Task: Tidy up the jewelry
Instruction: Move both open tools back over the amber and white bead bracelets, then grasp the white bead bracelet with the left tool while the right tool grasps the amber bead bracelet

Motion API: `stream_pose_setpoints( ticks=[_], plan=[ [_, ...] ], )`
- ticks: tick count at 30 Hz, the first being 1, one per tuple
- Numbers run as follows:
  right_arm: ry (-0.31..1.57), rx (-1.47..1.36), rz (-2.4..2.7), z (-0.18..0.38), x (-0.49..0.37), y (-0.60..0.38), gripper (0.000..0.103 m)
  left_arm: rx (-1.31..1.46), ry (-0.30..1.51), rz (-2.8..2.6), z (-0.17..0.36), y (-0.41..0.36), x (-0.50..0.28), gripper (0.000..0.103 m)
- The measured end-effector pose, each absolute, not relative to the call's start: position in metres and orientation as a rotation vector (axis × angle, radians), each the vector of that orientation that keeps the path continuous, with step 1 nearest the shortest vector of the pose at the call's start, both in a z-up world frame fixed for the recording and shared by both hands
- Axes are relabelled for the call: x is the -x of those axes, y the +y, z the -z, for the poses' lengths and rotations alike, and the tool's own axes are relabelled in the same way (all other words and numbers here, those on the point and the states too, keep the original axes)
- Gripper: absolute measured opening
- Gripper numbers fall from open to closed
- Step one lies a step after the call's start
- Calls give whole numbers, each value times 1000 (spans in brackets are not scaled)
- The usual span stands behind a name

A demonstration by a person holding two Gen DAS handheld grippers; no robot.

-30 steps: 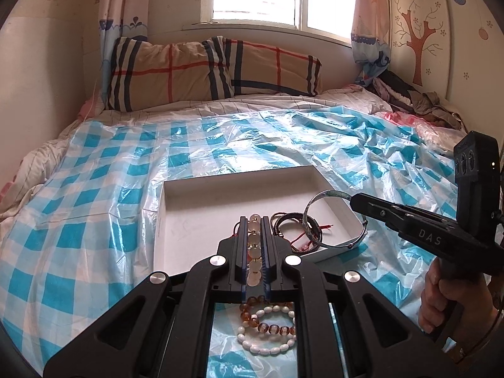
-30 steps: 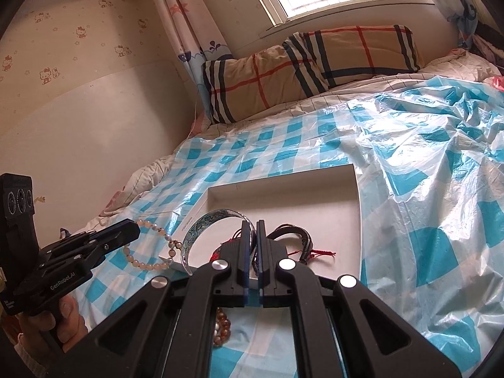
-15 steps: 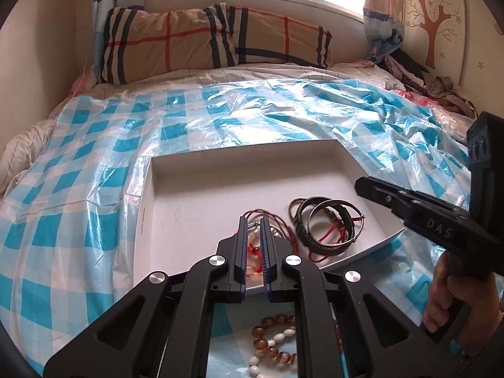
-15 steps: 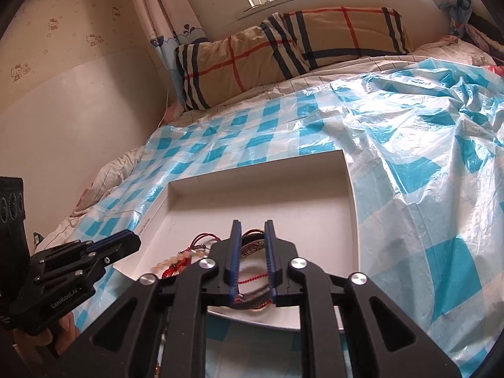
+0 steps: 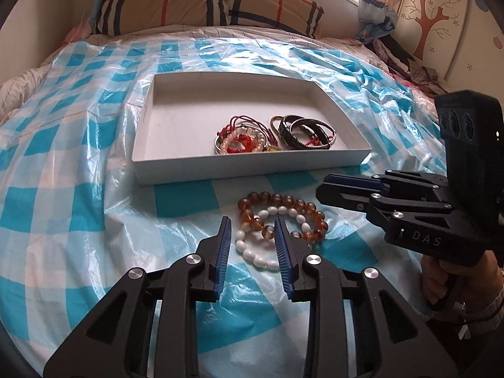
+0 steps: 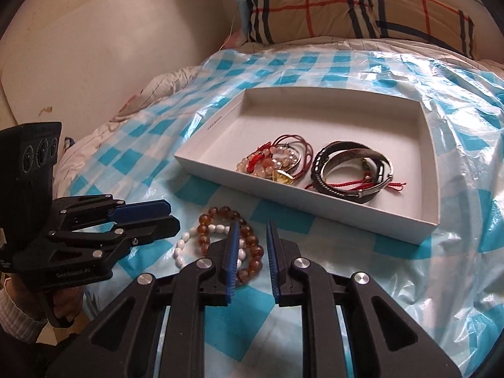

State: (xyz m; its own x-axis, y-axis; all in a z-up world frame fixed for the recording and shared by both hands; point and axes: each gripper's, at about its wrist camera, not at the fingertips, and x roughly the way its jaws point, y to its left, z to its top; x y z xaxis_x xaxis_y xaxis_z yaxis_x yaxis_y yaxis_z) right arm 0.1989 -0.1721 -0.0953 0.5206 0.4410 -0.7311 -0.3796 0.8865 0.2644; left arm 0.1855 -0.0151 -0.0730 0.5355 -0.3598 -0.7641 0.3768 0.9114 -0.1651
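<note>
A shallow white cardboard tray (image 5: pixel 252 170) is seen lying on a crinkled, glossy plastic sheet (image 5: pixel 78 163) checked in blue and white, spread over a bed. Inside the tray, toward its near wall, two tangles are piled: pale round beads wound with red cord (image 5: pixel 242 138), and beside them dark leather-like bands with a metal bangle (image 5: pixel 305 132). How many separate pieces are knotted there cannot be told.

Outside the tray, just before its near wall, an amber glass-like bead bracelet (image 5: pixel 283 201) is overlapped by a white oval-bead bracelet (image 5: pixel 252 252).

The left gripper (image 5: pixel 252 239) is held low over this pair, its jaws just parted and nothing pinched; the white beads are partly hidden by its right finger. The right gripper (image 6: pixel 250 252) is kept narrowly apart, empty, with amber beads covered behind its fingers. A plaid pillow (image 5: pixel 204 0) is cut off above.
</note>
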Motion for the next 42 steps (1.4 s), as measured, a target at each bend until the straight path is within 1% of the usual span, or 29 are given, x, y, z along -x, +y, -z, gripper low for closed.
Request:
stream_pose_setpoints(
  ticks=[3,8,10,14,16,17,20,21,22,23,24,25,27,31,33,36,42],
  plan=[
    [952,17,-462,105,-203,-160,18,-53,919,436,78,-21,-183,27],
    [961,186,-324,110,-195,-158,18,-133,949,405,92,-29,-186,27],
    [961,182,-276,107,-190,-170,18,-122,955,407,96,-25,-187,27],
    [960,85,-293,102,-185,-192,18,-144,954,393,89,-27,-189,27],
    [965,71,-320,103,-187,-190,18,-167,936,393,83,-32,-191,27],
    [968,83,-327,106,-190,-186,20,-190,931,389,83,-36,-193,27],
    [990,111,-344,116,-197,-175,21,-268,959,377,94,-47,-200,27],
    [988,116,-352,116,-196,-174,19,-277,957,374,97,-49,-201,27],
    [983,120,-366,114,-193,-173,16,-278,953,372,97,-49,-200,25],
    [976,120,-372,114,-190,-172,12,-274,953,384,97,-49,-198,19],
    [972,107,-375,113,-187,-173,12,-271,953,395,96,-50,-196,10],
    [973,70,-384,112,-184,-177,12,-271,949,401,96,-51,-192,7],
    [972,-75,-415,108,-181,-193,12,-209,962,437,91,-47,-189,7],
    [900,-395,-528,94,-173,-223,12,-8,951,506,70,-28,-184,7],
    [856,-487,-575,86,-168,-230,12,67,933,527,57,-20,-182,7],
    [807,-582,-630,73,-164,-235,12,101,896,529,39,-15,-177,7],
    [750,-607,-645,47,-155,-237,12,23,804,466,8,-20,-163,7]
  ],
)
